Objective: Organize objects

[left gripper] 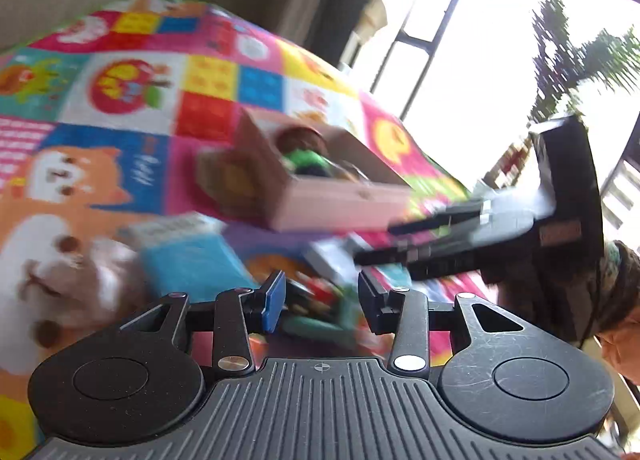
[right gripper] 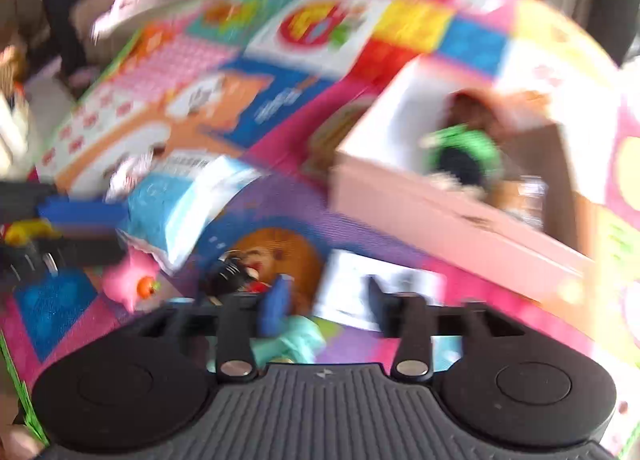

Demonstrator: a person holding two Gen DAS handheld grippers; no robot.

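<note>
Both views are smeared with blur, so I read shapes more than detail. Under my grippers lies a soft play mat printed in bright squares, with cartoon cats and fruit. Ahead of my left gripper and a little to its right sits a pink cardboard box, open at the top, straight-walled, with a brown-haired doll in green lying inside. Closer in and to the left lies a flat blue-and-white packet, smooth and glossy. Right between my left fingers I see a jumble of small toys, green and red, too blurred to name. The left jaws stand spread apart; whether the pads touch the toys I cannot tell.

Through the right wrist camera, my right gripper is also spread wide, holding nothing. The pink box stands ahead and to its right, the doll inside. A white card lies flat just past the fingers. Left of them sits a pink rounded toy, beside the blue packet.
</note>
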